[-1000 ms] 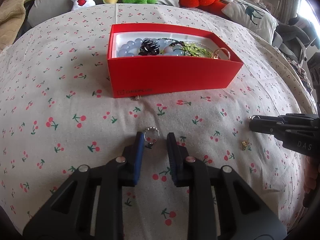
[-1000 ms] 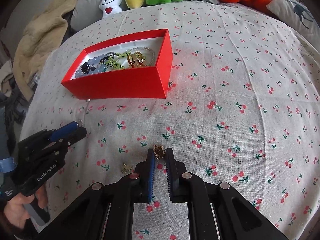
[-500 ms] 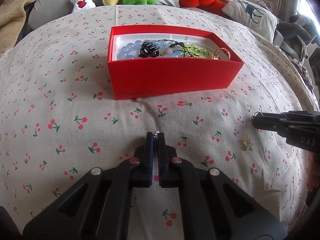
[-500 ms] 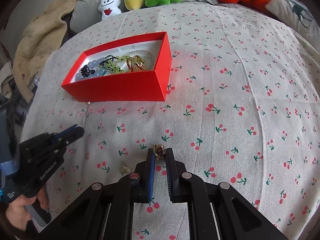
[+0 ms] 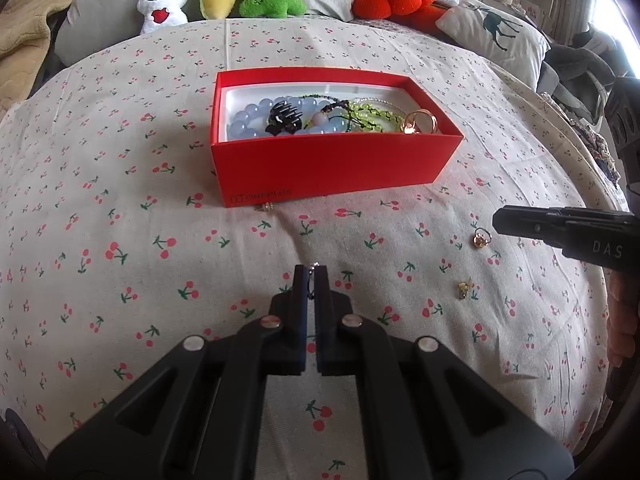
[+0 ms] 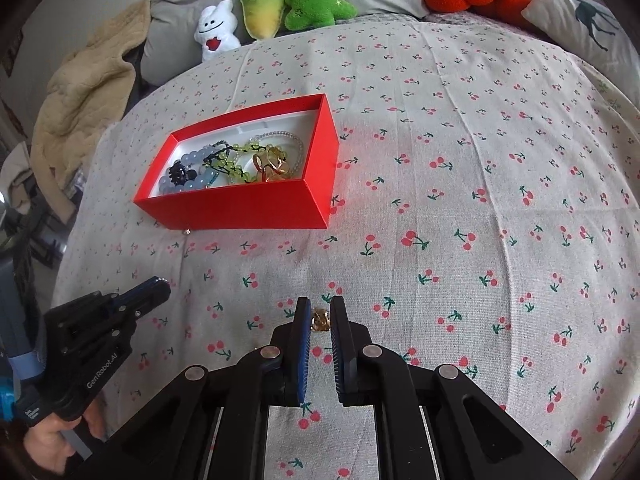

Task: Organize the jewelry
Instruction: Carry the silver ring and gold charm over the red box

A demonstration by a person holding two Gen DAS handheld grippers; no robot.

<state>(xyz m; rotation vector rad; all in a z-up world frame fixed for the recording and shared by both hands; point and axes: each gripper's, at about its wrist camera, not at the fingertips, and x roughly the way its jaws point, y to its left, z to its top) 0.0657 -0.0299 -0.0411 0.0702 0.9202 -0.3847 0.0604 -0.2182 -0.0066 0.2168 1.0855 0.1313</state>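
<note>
Left gripper (image 5: 311,276) pinches thin silver ring (image 5: 314,265).

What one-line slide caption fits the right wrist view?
Right gripper straddles a small gold earring on cherry-print cloth, near the red cardboard jewelry box.

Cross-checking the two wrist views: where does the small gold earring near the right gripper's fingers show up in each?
Left wrist: the gold earring lies at right, just below the right gripper tip.
Right wrist: the gold earring sits low centre, between the open fingers.
Shared landmark: the red box, up the cloth from it in both views.
</note>
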